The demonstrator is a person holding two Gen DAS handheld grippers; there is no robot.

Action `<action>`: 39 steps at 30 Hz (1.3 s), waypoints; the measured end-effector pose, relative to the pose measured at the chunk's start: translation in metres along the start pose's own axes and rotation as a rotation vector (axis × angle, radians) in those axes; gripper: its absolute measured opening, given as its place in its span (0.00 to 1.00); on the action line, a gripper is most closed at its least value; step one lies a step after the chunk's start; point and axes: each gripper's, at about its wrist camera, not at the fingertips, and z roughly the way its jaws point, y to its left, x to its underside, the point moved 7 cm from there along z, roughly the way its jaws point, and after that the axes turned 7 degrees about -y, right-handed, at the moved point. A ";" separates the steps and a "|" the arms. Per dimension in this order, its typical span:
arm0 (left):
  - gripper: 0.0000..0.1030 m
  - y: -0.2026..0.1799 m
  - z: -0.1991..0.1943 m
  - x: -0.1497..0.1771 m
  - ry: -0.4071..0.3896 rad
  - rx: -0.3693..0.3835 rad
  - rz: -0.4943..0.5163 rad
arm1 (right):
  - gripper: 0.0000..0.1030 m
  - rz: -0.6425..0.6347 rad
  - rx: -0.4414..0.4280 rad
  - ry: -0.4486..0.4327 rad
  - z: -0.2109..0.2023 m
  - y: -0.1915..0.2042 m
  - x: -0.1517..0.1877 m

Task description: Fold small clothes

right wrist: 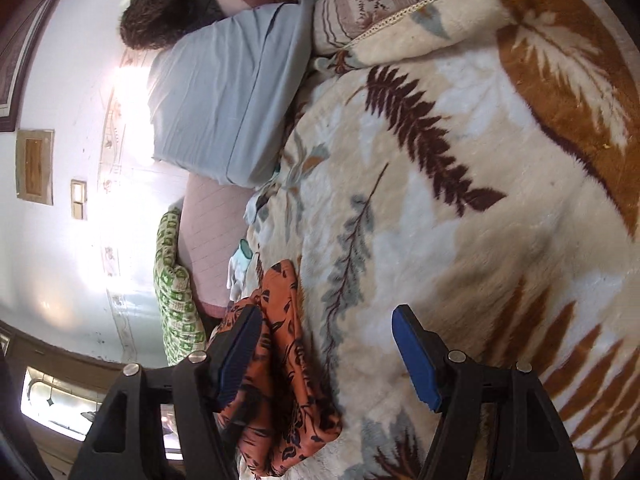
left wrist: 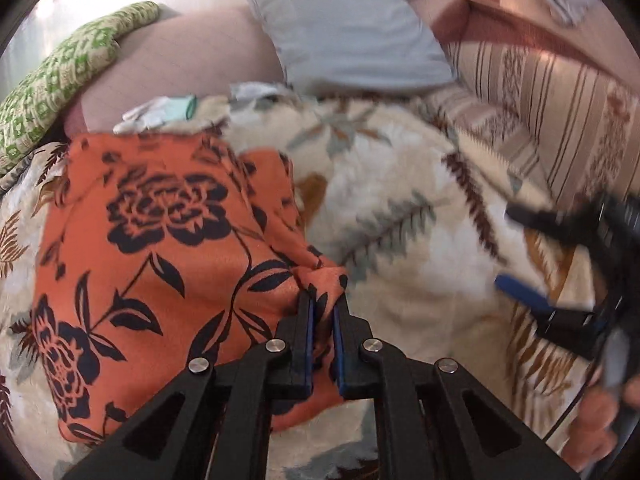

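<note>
- Left gripper (left wrist: 323, 300): black two-finger tool with blue pads, jaws nearly together, pinching a bunched corner of the orange satin cloth with a black rose print (left wrist: 160, 248).
- Orange cloth, left wrist view: spreads from the pinch toward 9–10 o'clock, lying mostly flat on the cream plush blanket with brown and grey fern leaves (left wrist: 400, 208). One fold ridge runs from the pinched corner up toward 12 o'clock.
- Right gripper (right wrist: 326, 350): jaws wide apart, nothing between the pads; only blanket shows in the gap. In the left wrist view it sits at 3 o'clock, blurred.
- Right wrist view: orange cloth sits at 7 o'clock, passing behind the left-hand finger (right wrist: 236, 356); whether it touches that finger cannot be told.
- Fingers of a person's hand (left wrist: 600, 436) at 4–5 o'clock in the left wrist view.
- Pale blue-grey pillow (left wrist: 344, 28) at 12 o'clock, beyond the blanket's edge.
- Green-and-cream patterned cushion (left wrist: 60, 80) at 10 o'clock.
- Small white and mint cloth item (left wrist: 160, 114) just beyond the orange cloth's far edge; contact unclear.
- Striped beige sofa upholstery (left wrist: 552, 120) at 2 o'clock.
</note>
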 end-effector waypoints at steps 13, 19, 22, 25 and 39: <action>0.06 -0.015 -0.065 0.019 -0.121 0.094 0.206 | 0.75 -0.125 -0.172 0.260 0.041 0.060 0.036; 0.35 0.036 -0.094 0.020 -0.209 -0.111 0.275 | 0.80 -0.289 -0.201 0.430 0.099 0.116 0.061; 0.39 0.065 -0.082 0.027 -0.164 -0.184 0.257 | 0.80 -0.334 -0.207 0.453 0.130 0.140 0.066; 0.39 0.092 -0.079 0.030 -0.149 -0.232 0.228 | 0.80 -0.363 -0.178 0.484 0.163 0.149 0.069; 0.44 0.154 -0.070 0.044 -0.135 -0.126 0.026 | 0.83 -0.282 -0.179 0.631 0.195 0.130 0.097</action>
